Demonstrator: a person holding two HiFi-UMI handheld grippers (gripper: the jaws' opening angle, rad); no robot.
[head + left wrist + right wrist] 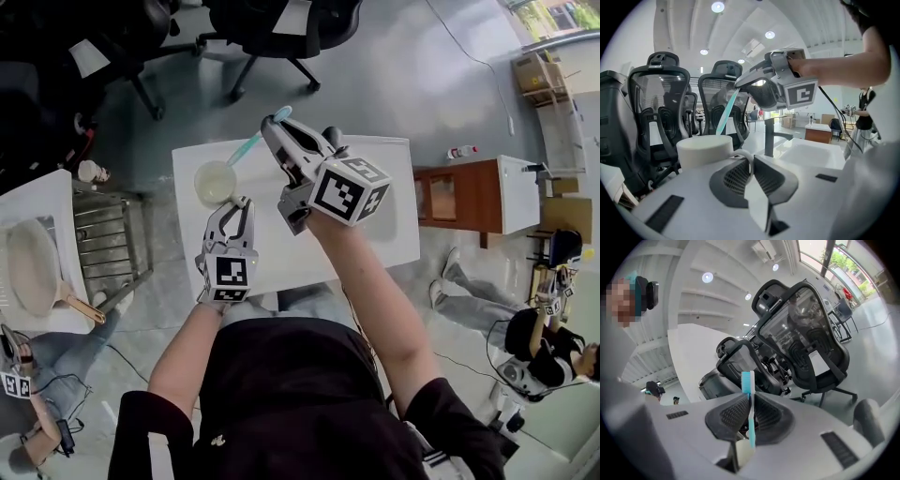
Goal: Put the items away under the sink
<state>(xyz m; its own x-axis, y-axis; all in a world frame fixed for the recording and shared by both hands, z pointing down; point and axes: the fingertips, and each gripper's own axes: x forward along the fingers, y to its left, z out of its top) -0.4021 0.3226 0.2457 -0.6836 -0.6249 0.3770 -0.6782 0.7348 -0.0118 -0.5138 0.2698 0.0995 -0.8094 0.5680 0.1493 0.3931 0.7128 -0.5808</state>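
A white cup (215, 181) is held over the white table (375, 216). My left gripper (236, 202) is shut on the cup's handle (746, 158), which loops between the pads, with the cup's body (704, 149) just beyond. A teal toothbrush (253, 141) slants from my right gripper (273, 126) down toward the cup's mouth. That gripper is shut on the toothbrush (748, 401), bristle end up past the jaws. From the left gripper view, the right gripper (740, 84) hangs above the cup, the toothbrush (725, 112) reaching down behind the rim.
A metal sink drainer (103, 244) and a pale pan (33, 267) lie at the left. Office chairs (272, 28) stand beyond the table. A wooden cabinet (459, 197) is at the right, with people near it. A dark faucet (768, 136) and white basin (811, 152) are ahead.
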